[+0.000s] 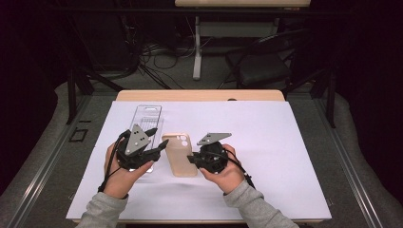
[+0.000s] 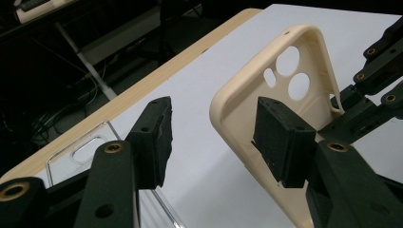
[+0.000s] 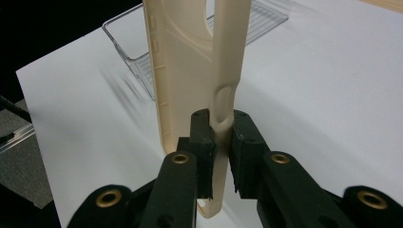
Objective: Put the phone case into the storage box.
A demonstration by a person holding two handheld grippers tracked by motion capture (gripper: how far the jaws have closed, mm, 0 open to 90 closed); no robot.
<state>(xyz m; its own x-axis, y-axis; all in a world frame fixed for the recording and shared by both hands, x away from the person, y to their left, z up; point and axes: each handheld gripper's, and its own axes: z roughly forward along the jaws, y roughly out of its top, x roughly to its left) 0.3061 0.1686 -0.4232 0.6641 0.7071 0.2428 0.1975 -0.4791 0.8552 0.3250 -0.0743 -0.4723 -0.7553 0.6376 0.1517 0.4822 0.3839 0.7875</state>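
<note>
Right gripper (image 3: 221, 142) clamps a cream phone case (image 1: 179, 154); left gripper (image 2: 214, 142), half open, straddles its edge beside an empty clear tray (image 1: 146, 118).

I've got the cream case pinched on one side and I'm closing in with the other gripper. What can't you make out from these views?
- Left gripper: whether its far pad touches the phone case; that pad covers the spot in the left gripper view.
- Right gripper, shut on the case wall: the case's bottom end is cut off by the right gripper view's lower edge.
- Clear tray: near end hidden under the left gripper in the high view.

Matt cream rubbery phone case (image 2: 266, 90) (clear glossy plastic tray (image 1: 147, 118) nearby).
</note>
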